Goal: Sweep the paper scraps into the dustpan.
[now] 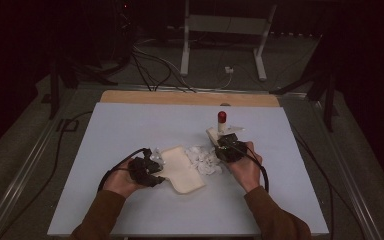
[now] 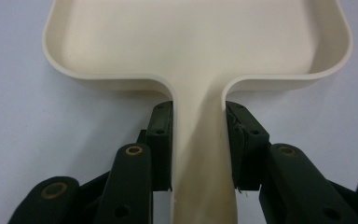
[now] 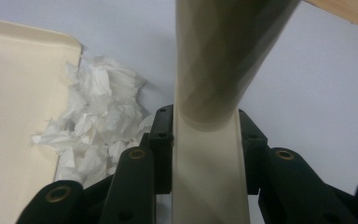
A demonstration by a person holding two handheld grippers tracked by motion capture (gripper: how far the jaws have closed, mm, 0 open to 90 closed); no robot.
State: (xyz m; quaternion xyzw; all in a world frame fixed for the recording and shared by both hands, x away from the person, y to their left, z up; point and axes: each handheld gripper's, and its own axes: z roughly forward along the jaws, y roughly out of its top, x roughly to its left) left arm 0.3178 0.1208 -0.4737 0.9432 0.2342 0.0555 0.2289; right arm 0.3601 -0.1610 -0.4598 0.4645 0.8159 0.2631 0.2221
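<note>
from above, the left gripper (image 1: 152, 167) holds the cream dustpan (image 1: 182, 171) flat on the white table (image 1: 130, 130). crumpled white tissue (image 1: 205, 160) lies just beside the dustpan's far edge. the right gripper (image 1: 228, 145) is next to the tissue.

in the left gripper view, the jaws squeeze the dustpan (image 2: 200, 42) by its handle.

in the right gripper view, the jaws squeeze a cream brush handle (image 3: 212, 140), with the tissue (image 3: 93, 126) between it and the dustpan (image 3: 14, 116).

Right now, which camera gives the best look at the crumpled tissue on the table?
The right gripper view: the crumpled tissue is close and sharp there, lying against the open edge of the dustpan. The high view shows it small, as a white heap between the two hands. The left gripper view looks at the dustpan's handle instead.
</note>
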